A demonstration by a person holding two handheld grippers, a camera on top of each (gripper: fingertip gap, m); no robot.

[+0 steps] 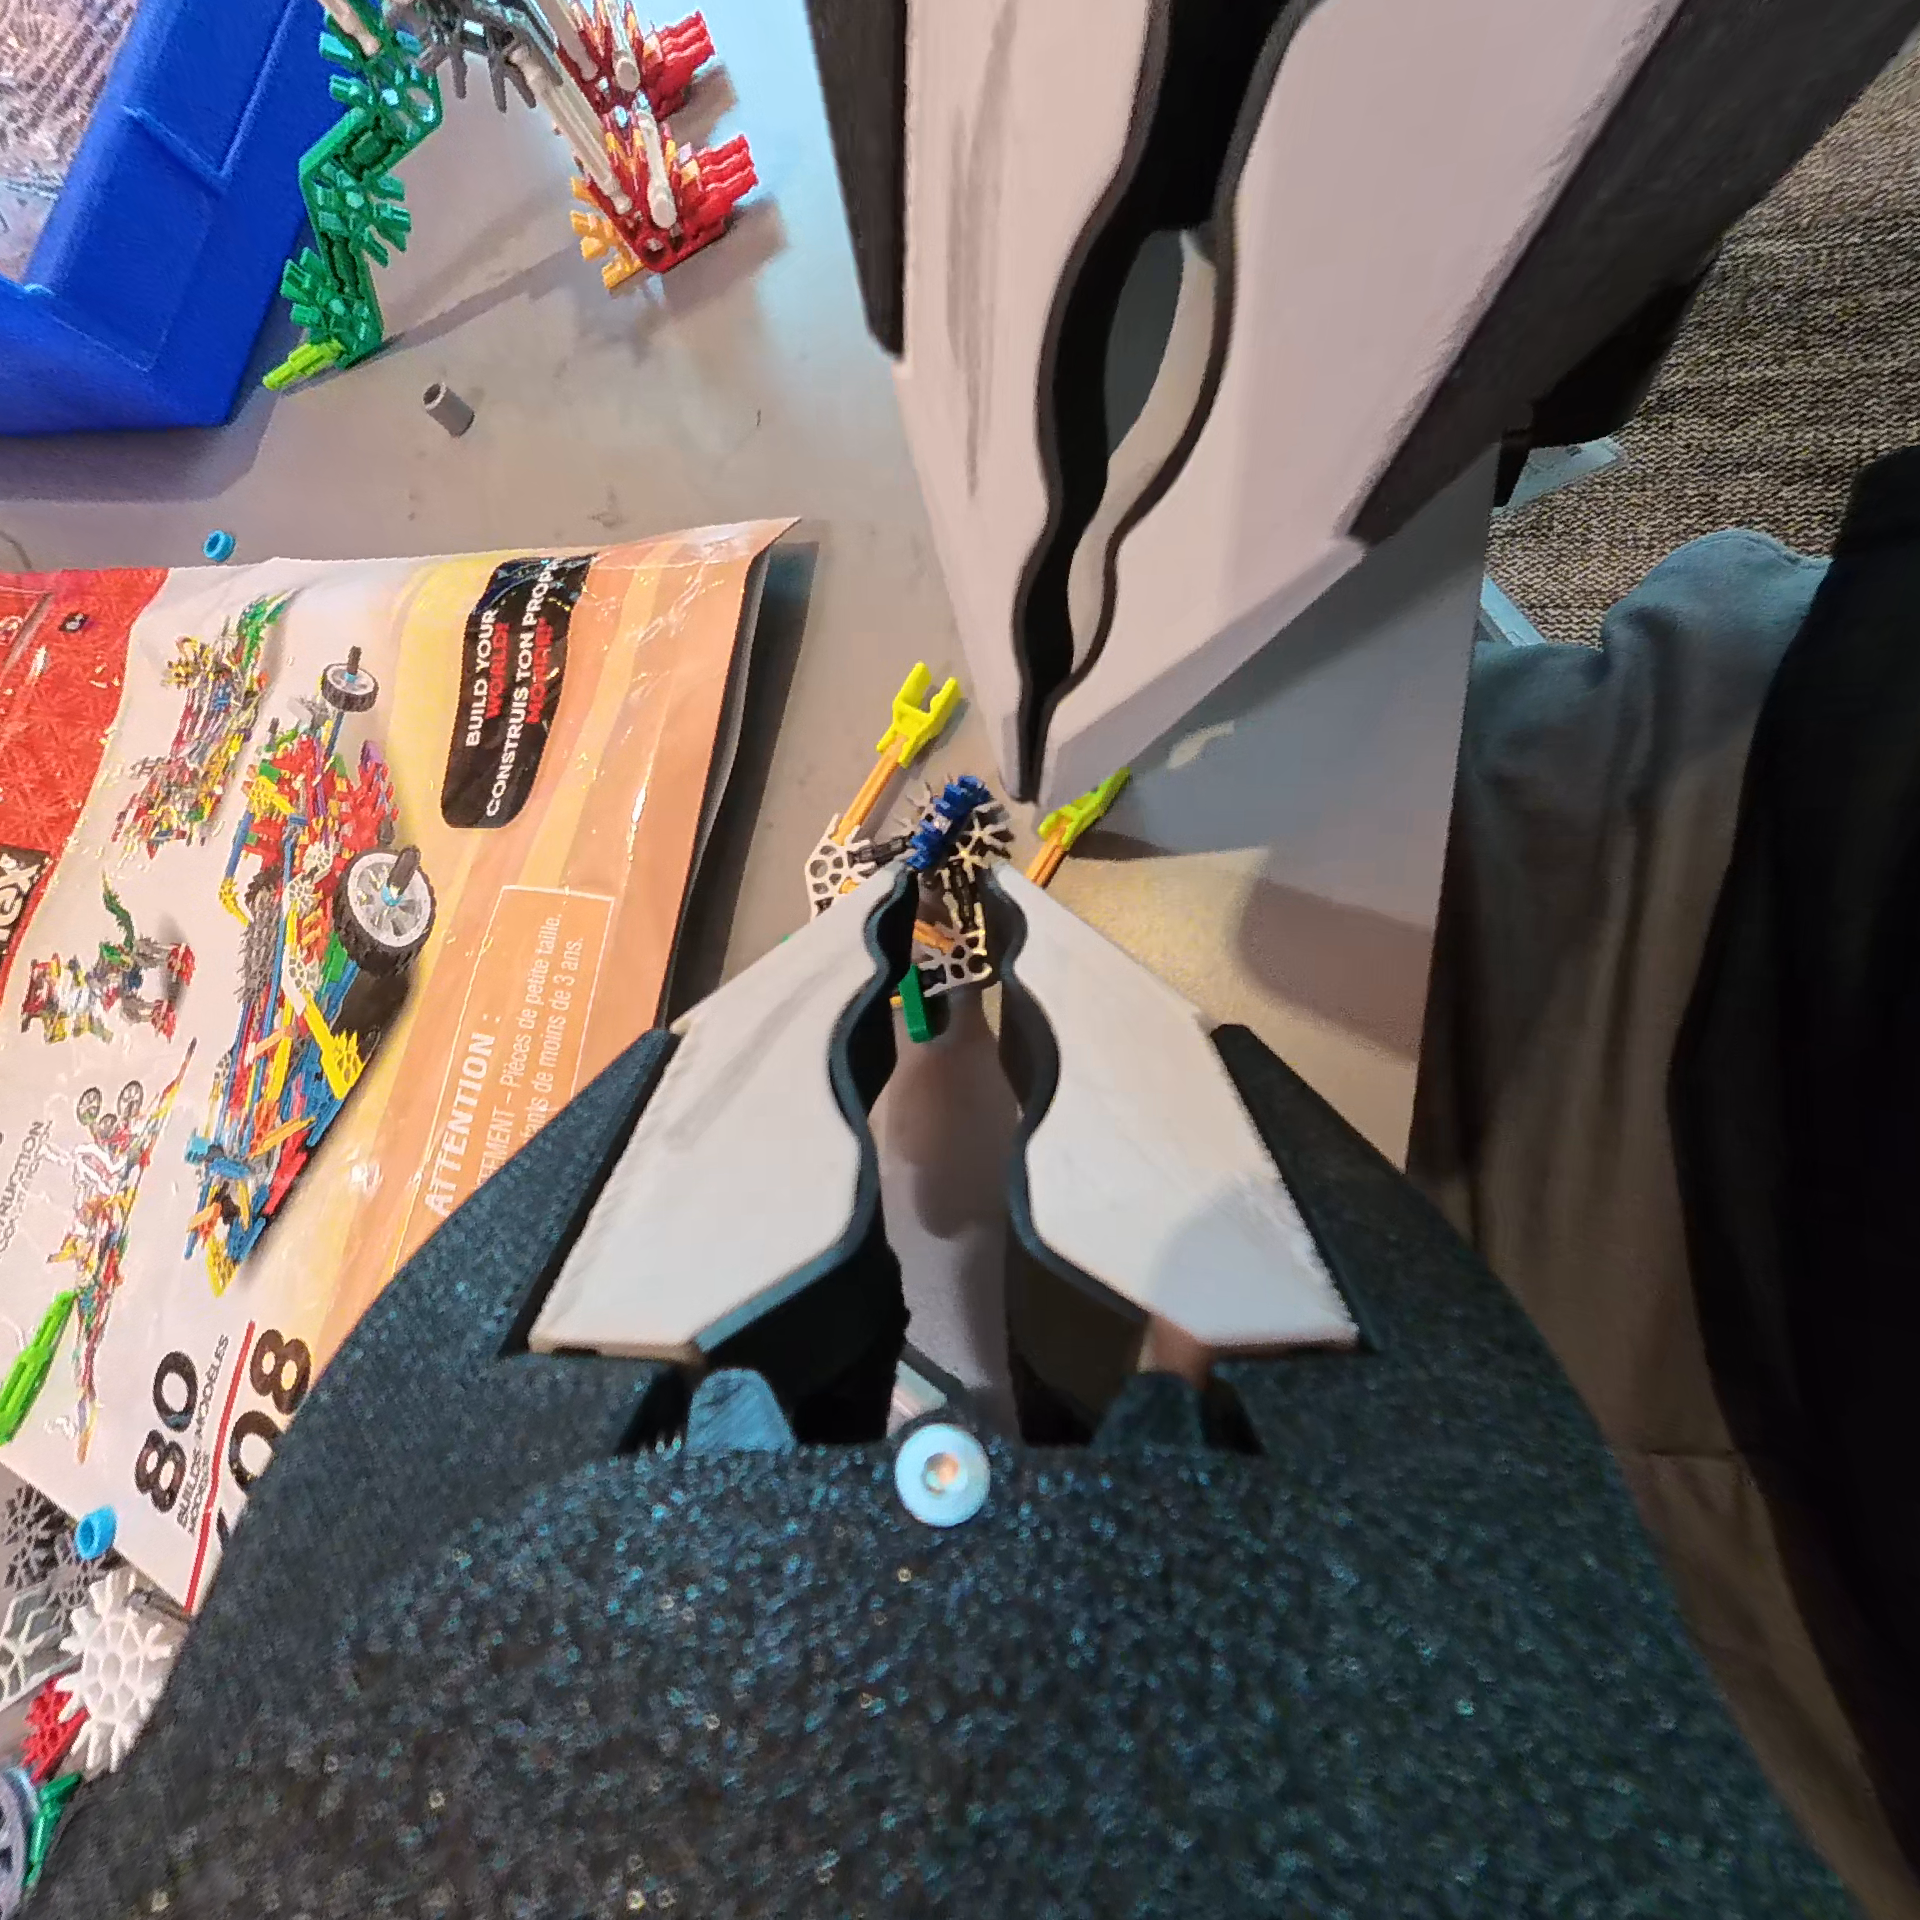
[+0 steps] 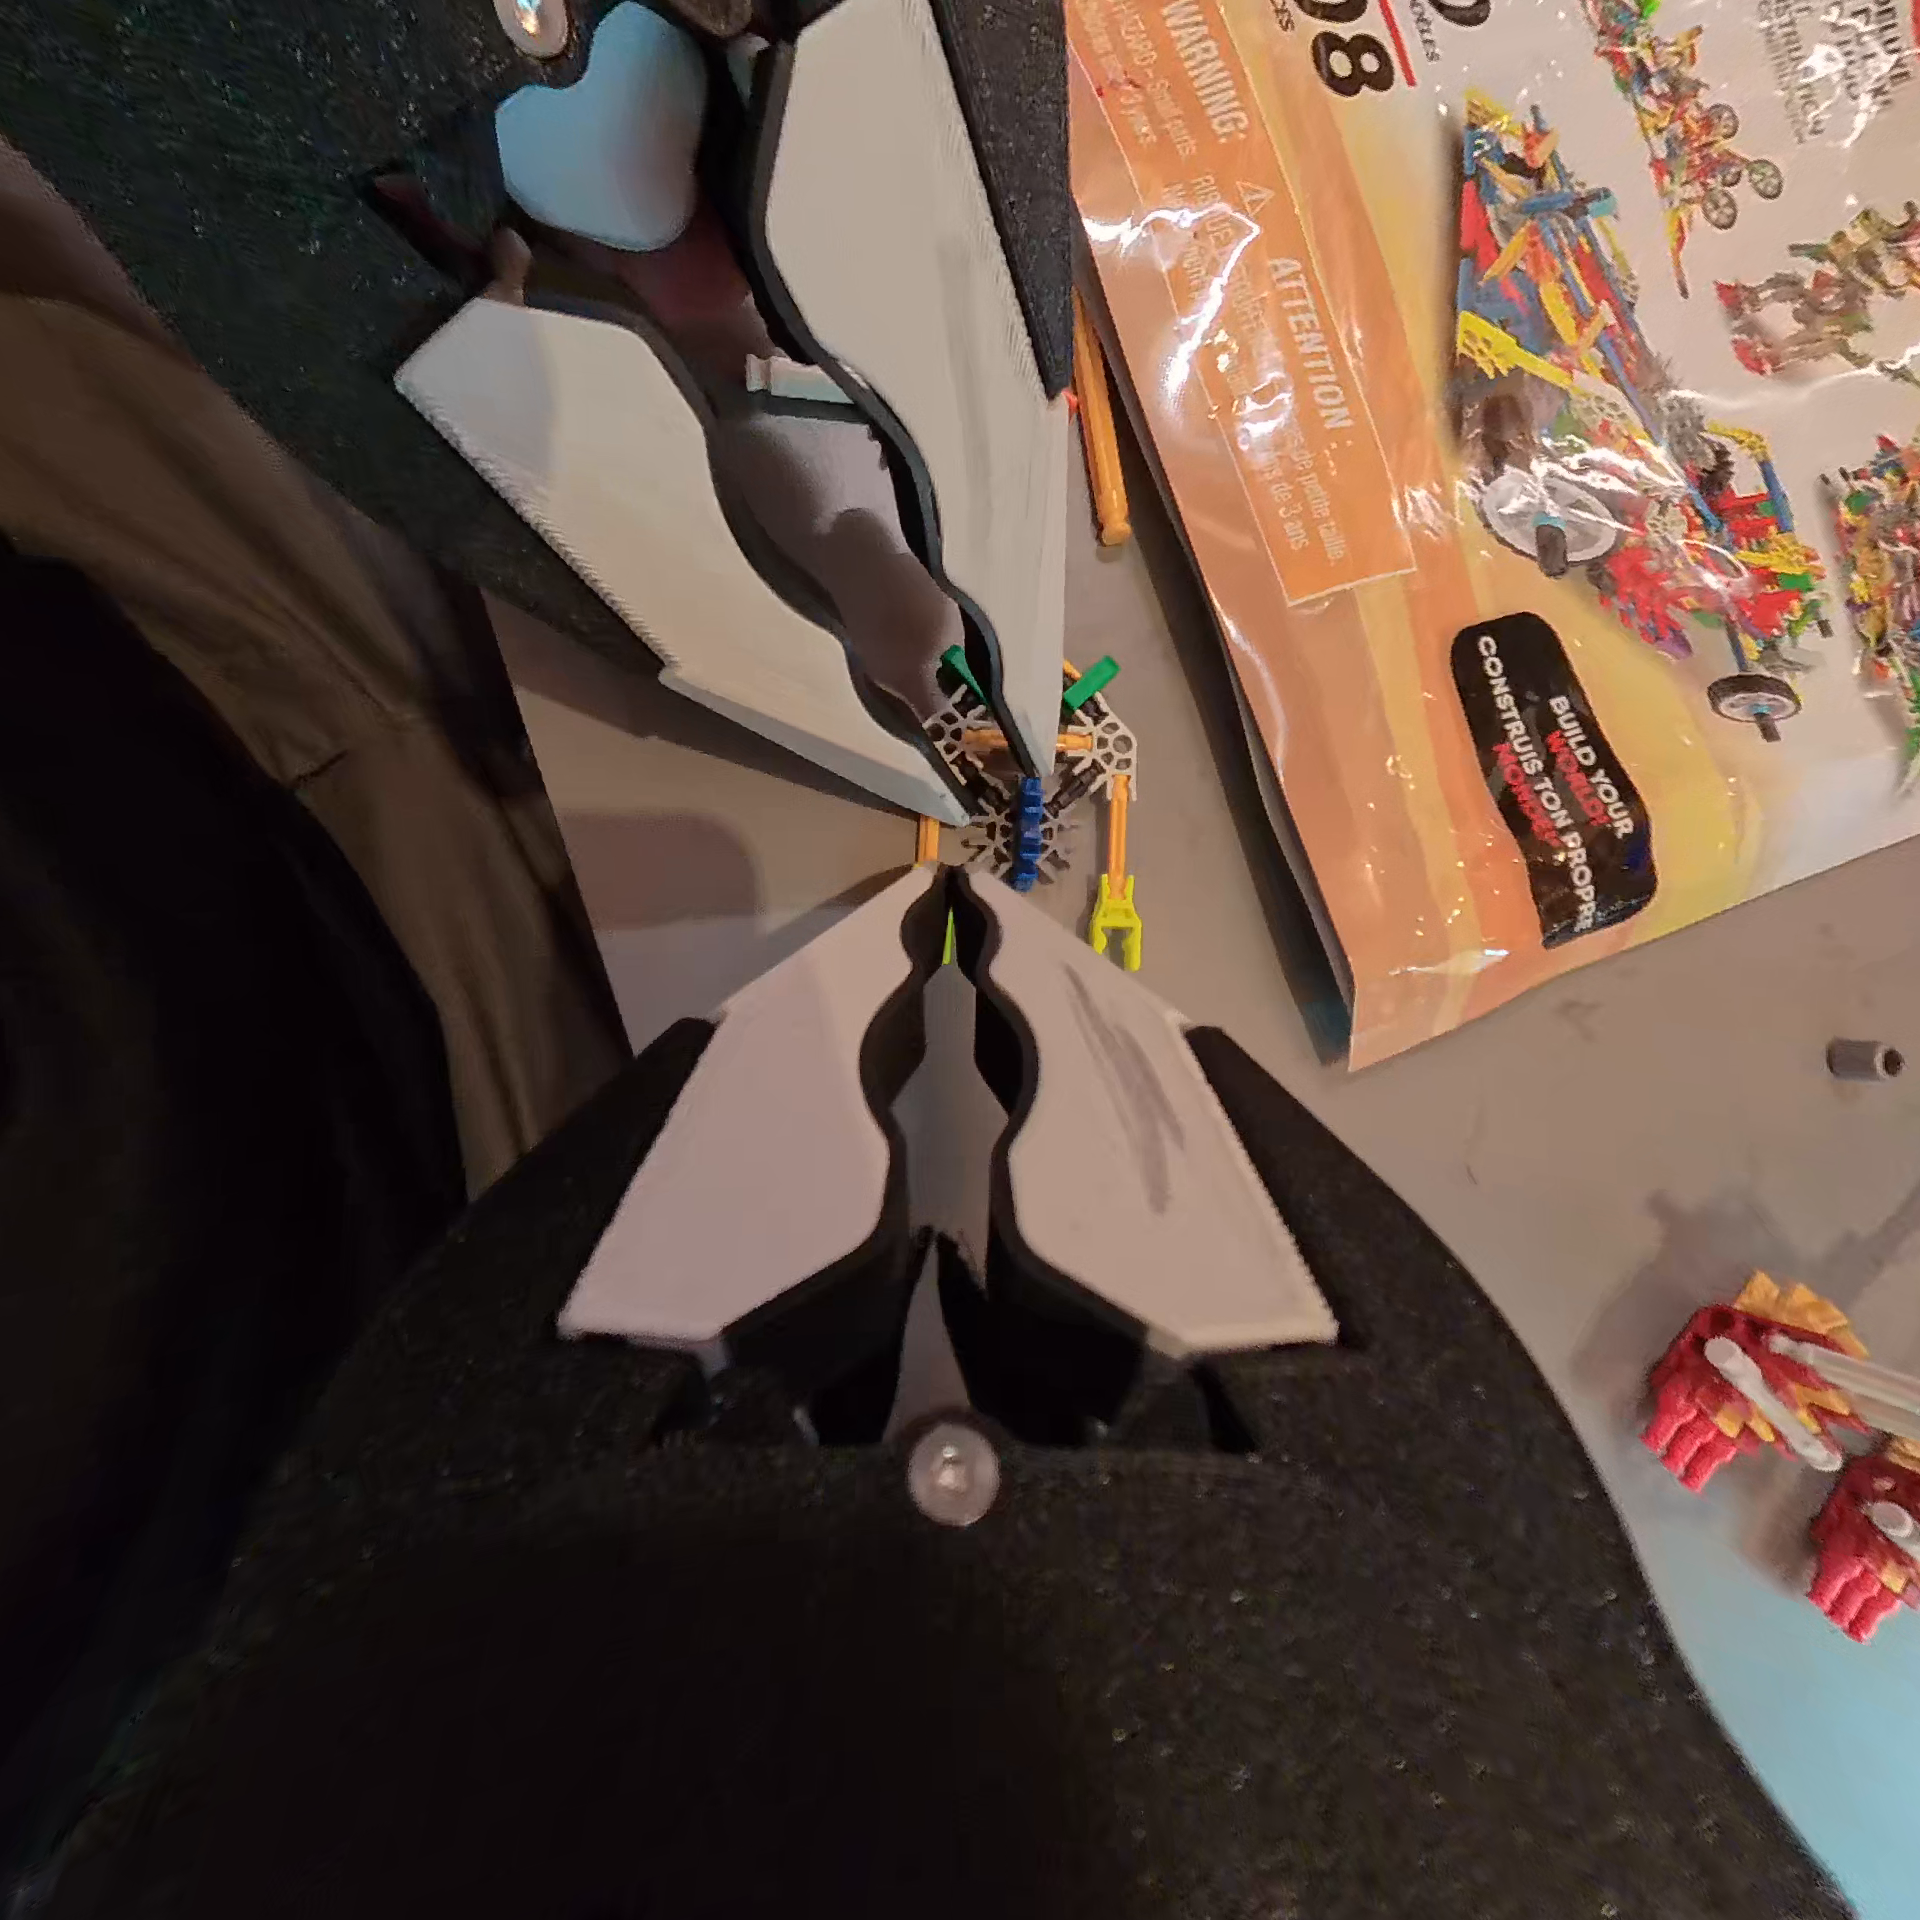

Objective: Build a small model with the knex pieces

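A small toy model [image 1: 831,857] of white connectors, black and orange rods and a blue gear [image 1: 940,821] lies on the grey table [image 1: 644,436] near its edge. My left gripper [image 1: 951,878] is shut on the model's middle, around a black rod and a white connector. It also shows in the right wrist view [image 2: 997,795], reaching in from the upper left. My right gripper [image 2: 951,881] is shut on a yellow-green clip [image 2: 948,940] at the end of one orange rod. In the left wrist view the right gripper [image 1: 1029,792] comes down from above, with that clip [image 1: 1081,816] sticking out of it.
A printed plastic bag [image 1: 416,883] lies left of the model. A blue bin [image 1: 135,208] and green [image 1: 353,208] and red-white [image 1: 665,177] toy builds stand farther off. A grey sleeve piece [image 2: 1865,1062] and a loose orange rod [image 2: 1101,436] lie on the table. A person's clothing [image 1: 1610,935] is beyond the table edge. Left and right tips are no more than a few centimetres apart.
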